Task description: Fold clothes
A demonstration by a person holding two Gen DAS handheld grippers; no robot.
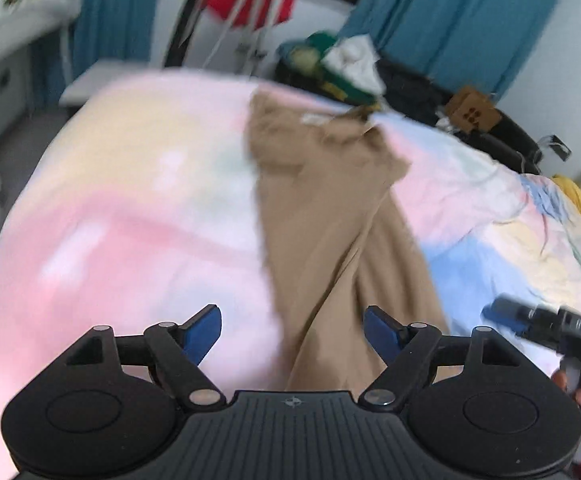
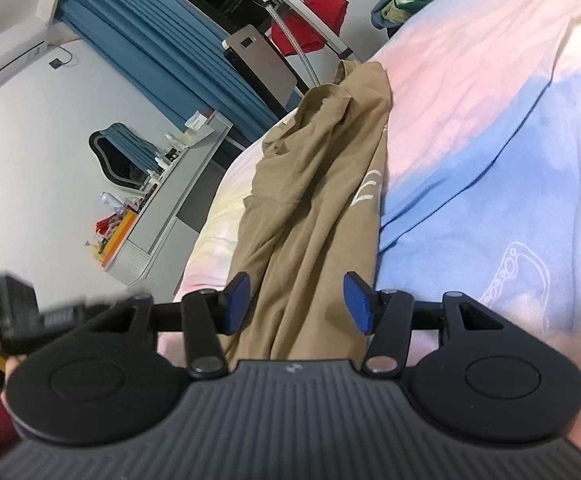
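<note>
Both grippers, left (image 1: 292,330) and right (image 2: 296,302), are held apart, empty, over the tan garment (image 2: 314,200); it lies ahead lengthwise, narrowed; crosswise folds seem left.

The tan garment (image 2: 314,184) is thin, soft cloth with a matt, creased surface. The bed cover (image 2: 490,128) is smooth pastel cloth, matt, with fine wrinkles. Both tongs, left (image 1: 292,334) and right (image 2: 297,302), are matt black plastic with shiny metal rivets, ribbed bodies and blue pads (image 2: 356,300) that look rubbery.
</note>
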